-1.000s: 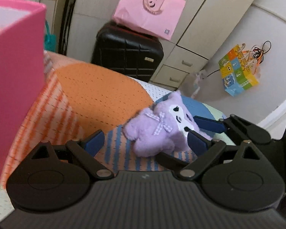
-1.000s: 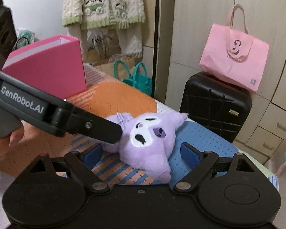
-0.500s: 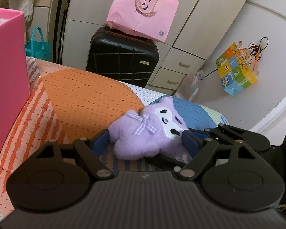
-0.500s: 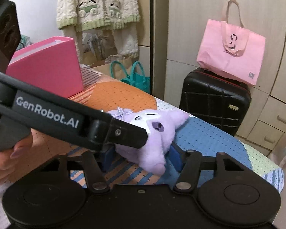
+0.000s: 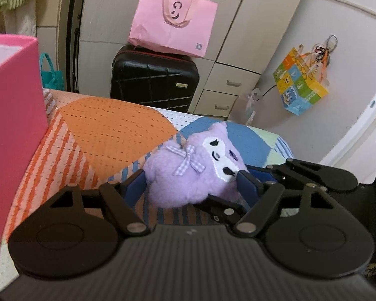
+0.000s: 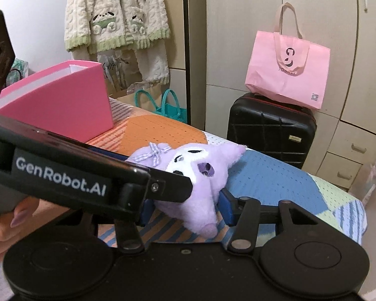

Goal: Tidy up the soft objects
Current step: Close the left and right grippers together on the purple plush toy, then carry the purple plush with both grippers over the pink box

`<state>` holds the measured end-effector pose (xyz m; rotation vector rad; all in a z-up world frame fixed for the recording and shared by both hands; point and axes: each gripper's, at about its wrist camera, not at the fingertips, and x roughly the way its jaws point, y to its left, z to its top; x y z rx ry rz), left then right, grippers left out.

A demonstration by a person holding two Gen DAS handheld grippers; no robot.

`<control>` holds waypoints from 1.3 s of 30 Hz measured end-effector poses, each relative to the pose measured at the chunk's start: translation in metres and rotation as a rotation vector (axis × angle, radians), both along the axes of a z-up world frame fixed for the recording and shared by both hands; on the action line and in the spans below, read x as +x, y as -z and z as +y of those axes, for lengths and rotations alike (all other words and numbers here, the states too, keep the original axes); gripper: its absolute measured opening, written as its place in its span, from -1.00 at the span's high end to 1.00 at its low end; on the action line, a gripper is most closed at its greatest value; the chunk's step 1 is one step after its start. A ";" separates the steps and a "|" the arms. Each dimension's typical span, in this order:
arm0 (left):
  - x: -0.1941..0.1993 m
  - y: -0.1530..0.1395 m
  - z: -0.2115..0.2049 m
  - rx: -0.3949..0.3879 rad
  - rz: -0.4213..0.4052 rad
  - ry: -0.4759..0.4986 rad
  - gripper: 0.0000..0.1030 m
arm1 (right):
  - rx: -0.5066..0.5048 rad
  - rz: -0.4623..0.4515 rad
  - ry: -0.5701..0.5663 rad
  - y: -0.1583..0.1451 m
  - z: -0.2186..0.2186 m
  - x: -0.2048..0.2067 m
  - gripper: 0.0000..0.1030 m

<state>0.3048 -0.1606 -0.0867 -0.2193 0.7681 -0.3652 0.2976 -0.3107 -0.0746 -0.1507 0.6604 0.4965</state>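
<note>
A purple plush toy (image 5: pixel 188 178) with a white face and a checked bow lies on the patchwork bed cover (image 5: pixel 112 130). My left gripper (image 5: pixel 190 185) has its blue pads against the toy's body on both sides, and its jaws are closing. My right gripper (image 6: pixel 185 208) squeezes the toy's head (image 6: pixel 203 175) between its pads, jaws closing too. In the right wrist view the left gripper's black arm (image 6: pixel 62 175) crosses in front, held by a hand (image 6: pixel 2 225). An open pink box (image 6: pixel 62 105) stands on the bed to the left, and its wall (image 5: pixel 12 125) fills the left edge of the left wrist view.
Beyond the bed's far edge stands a black suitcase (image 6: pixel 270 128) with a pink tote bag (image 6: pixel 288 75) on top, in front of wardrobe drawers (image 6: pixel 356 150). A teal bag (image 6: pixel 170 105) sits by the bed. A cream sweater (image 6: pixel 117 25) hangs on the left, and a colourful carton (image 5: pixel 300 92) hangs on the right wall.
Both grippers have narrowed from wide open onto the plush toy, the left on its body and the right on its head. The toy has turned a little between them.
</note>
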 end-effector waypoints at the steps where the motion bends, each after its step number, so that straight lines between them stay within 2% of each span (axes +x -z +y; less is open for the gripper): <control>1: -0.006 -0.003 0.001 0.005 -0.002 0.006 -0.51 | 0.000 -0.001 0.005 -0.002 0.001 -0.005 -0.11; 7: -0.039 -0.018 0.007 0.019 0.005 0.047 -0.52 | 0.039 0.015 0.056 -0.015 0.004 -0.044 -0.11; 16: -0.096 -0.035 0.018 0.061 -0.033 0.111 -0.52 | 0.084 0.027 0.124 -0.026 0.015 -0.104 -0.11; 19: -0.111 -0.038 0.028 0.037 0.009 0.120 -0.52 | 0.093 0.062 0.156 -0.031 0.024 -0.122 -0.11; 21: -0.121 -0.041 0.034 0.027 0.009 0.135 -0.52 | 0.088 0.064 0.164 -0.035 0.029 -0.134 -0.11; 33: -0.193 -0.067 0.086 -0.019 -0.029 0.182 -0.52 | 0.038 0.024 0.148 -0.067 0.075 -0.208 -0.12; 39: -0.224 -0.081 0.113 -0.009 -0.060 0.173 -0.52 | 0.022 -0.012 0.113 -0.082 0.102 -0.235 -0.12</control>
